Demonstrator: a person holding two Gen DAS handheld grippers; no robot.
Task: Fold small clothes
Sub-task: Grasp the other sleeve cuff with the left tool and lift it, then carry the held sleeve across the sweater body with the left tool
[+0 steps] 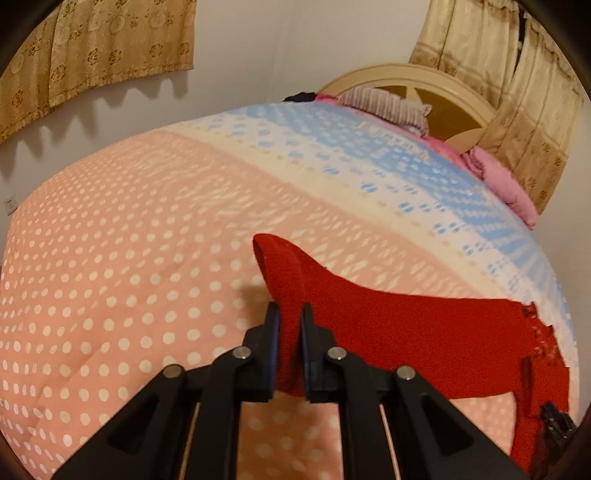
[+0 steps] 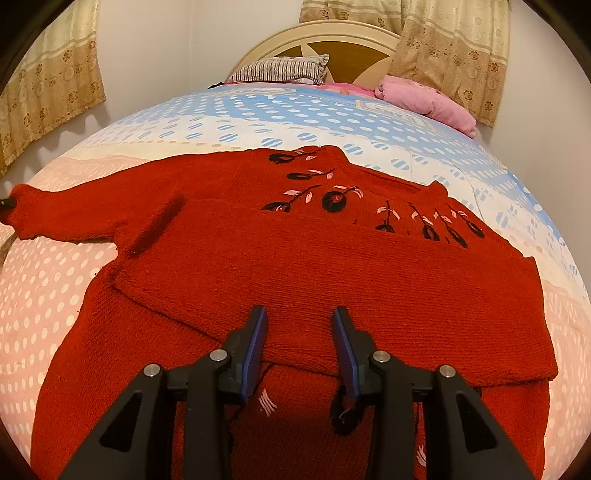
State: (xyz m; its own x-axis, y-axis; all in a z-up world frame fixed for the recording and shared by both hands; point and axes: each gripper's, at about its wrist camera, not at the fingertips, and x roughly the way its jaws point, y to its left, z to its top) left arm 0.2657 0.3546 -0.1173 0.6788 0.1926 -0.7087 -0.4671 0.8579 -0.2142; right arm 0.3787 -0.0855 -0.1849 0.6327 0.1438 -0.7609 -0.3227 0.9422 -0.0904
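A: Where is the sweater (image 2: 295, 266)?

B: Spread flat on the bed (image 2: 74, 314), over a dotted cover of pink, cream and blue bands. It is red knit with black and pink flowers stitched across the chest. One sleeve has been laid across the body as a broad band, running from the right edge toward the left.

A: And the other sleeve (image 2: 66, 214)?

B: It stretches out to the left, with its cuff at the edge of the right wrist view.

A: What is the left hand-held gripper (image 1: 290, 314) doing?

B: Its fingers are clamped on that cuff. In the left wrist view the red cuff (image 1: 284, 280) sticks up between the blue pads, lifted a little off the cover, with the sleeve trailing away to the right.

A: The right hand-held gripper (image 2: 300, 314)?

B: Its fingers stand apart, holding nothing. It hangs over the lower part of the sweater, close to the edge of the folded sleeve; I cannot tell whether the tips touch the knit.

A: Anything else on the bed?

B: A striped pillow (image 2: 280, 70) and a pink bundle (image 2: 424, 99) lie at the far end by the headboard (image 2: 317, 33), well apart from the sweater. Patterned curtains (image 2: 443, 48) hang on either side.
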